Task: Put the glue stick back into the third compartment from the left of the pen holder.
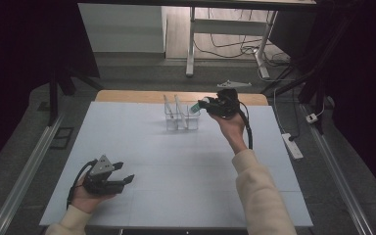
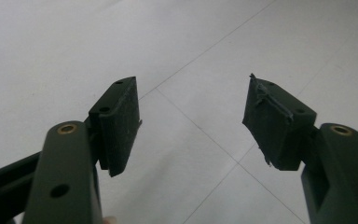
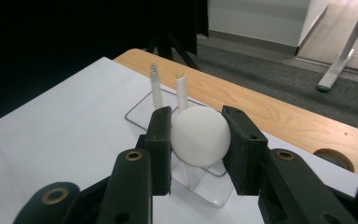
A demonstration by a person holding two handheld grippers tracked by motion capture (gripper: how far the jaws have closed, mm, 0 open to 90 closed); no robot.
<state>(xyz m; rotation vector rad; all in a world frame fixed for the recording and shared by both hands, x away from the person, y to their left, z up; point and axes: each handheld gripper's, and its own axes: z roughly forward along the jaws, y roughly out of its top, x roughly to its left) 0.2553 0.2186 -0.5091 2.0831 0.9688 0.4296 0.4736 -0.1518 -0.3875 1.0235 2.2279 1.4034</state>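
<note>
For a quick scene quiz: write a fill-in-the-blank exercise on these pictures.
1. The right gripper is shut on a white ____.
2. The left gripper has its jaws ____.
3. The clear holder has ____ white tubes standing in it.
4. The holder stands on a ____ mat.

Missing words: ball; open; two; white

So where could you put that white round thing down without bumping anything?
There is bare room on the white table between the left gripper and the sleeve, and in the far left corner, left of the clear holder. It gets crowded at the holder: two tubes stand in it, and the right gripper, clamping the white round thing, hovers right at it.
</note>
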